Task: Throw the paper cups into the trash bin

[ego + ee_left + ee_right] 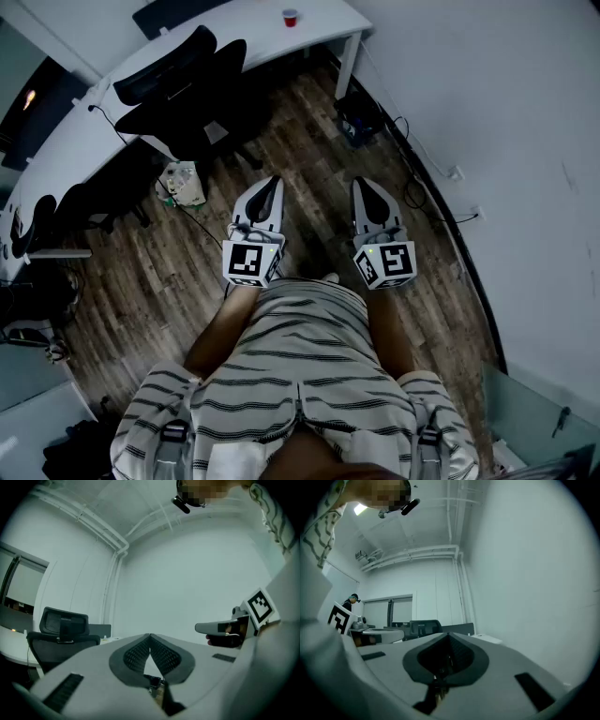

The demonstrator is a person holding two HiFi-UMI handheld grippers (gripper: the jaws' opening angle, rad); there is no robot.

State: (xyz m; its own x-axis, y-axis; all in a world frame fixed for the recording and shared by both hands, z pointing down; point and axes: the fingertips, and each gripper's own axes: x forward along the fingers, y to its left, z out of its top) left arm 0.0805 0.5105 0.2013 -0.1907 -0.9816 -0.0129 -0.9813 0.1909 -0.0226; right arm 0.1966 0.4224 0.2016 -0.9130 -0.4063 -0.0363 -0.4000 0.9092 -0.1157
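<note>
A red paper cup (290, 17) stands on the white desk (323, 28) at the far end of the room, well away from both grippers. My left gripper (271, 185) and right gripper (365, 186) are held side by side in front of the person's striped shirt, pointing forward over the wooden floor. In the left gripper view the jaws (150, 637) meet at their tips with nothing between them. The right gripper's jaws (449, 637) likewise touch, empty. A pale bag or small bin (185, 183) sits on the floor by the chairs; I cannot tell which it is.
Black office chairs (183, 89) crowd the desk's inner corner. A dark box with cables (357, 123) lies under the desk's right end. A white wall (506, 141) runs along the right. Another desk (56, 141) lines the left side.
</note>
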